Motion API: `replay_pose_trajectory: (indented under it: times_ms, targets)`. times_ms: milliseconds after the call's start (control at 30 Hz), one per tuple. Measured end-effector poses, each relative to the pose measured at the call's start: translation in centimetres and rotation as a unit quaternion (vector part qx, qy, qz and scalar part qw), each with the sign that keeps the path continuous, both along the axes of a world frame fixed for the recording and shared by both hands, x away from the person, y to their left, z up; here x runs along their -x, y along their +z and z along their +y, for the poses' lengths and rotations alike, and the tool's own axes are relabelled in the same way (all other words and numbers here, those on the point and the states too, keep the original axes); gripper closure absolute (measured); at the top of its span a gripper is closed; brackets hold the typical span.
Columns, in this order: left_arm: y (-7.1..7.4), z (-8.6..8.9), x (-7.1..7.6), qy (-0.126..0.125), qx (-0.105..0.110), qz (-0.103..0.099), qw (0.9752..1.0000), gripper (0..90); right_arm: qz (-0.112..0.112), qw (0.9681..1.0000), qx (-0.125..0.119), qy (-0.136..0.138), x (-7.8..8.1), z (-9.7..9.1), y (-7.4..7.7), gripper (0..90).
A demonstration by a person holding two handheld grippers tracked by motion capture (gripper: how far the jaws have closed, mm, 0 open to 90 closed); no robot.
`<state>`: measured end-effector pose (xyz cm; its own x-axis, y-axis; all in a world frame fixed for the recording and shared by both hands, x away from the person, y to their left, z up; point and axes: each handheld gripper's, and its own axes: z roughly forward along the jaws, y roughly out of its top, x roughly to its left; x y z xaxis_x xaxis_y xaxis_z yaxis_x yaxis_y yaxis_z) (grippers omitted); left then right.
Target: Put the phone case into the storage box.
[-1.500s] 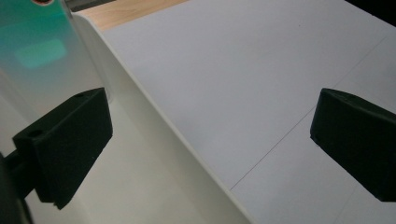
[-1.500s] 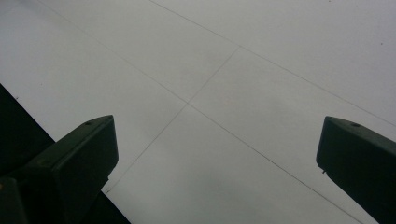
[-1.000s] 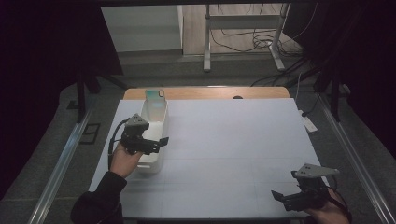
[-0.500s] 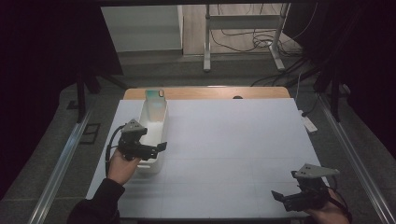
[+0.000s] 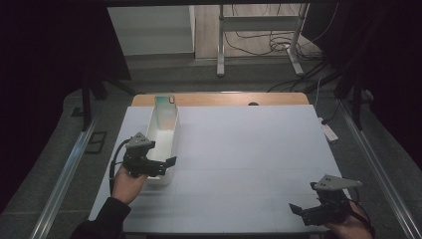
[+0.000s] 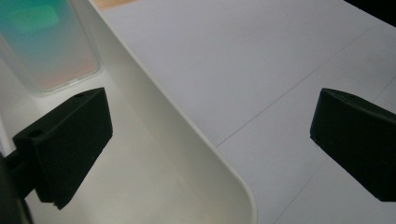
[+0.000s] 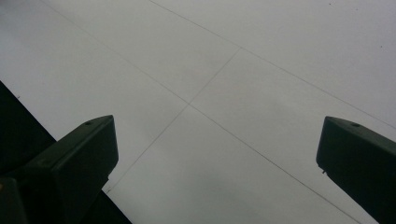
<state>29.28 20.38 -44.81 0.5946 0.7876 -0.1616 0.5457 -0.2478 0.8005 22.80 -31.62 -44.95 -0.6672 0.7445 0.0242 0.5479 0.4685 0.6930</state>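
A long white tray (image 5: 168, 130) lies lengthwise under the left gripper (image 5: 168, 164). One jaw hangs inside its near end. A teal-tinted phone case (image 6: 44, 44) stands at its far end, beyond the gripper.

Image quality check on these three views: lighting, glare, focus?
High view: table evenly lit, surroundings nearly black, both grippers dark with little detail. Left gripper view: jaws soft-edged, tray wall bright but not blown out, the greenish object at its far end blurred. Right gripper view: dim and grey, jaws near-silhouettes, the table's thin seams still sharp; no glare.
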Motion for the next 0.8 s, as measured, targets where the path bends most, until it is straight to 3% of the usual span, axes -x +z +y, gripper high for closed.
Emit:
replay_pose_trajectory:
  times_ms: [800]
  targets:
    - [0.0,0.1,2.6,-0.006,0.0,-0.002,1.0,0.0,-0.002,1.0,0.001,-0.002,0.0,0.0,0.0,0.0]
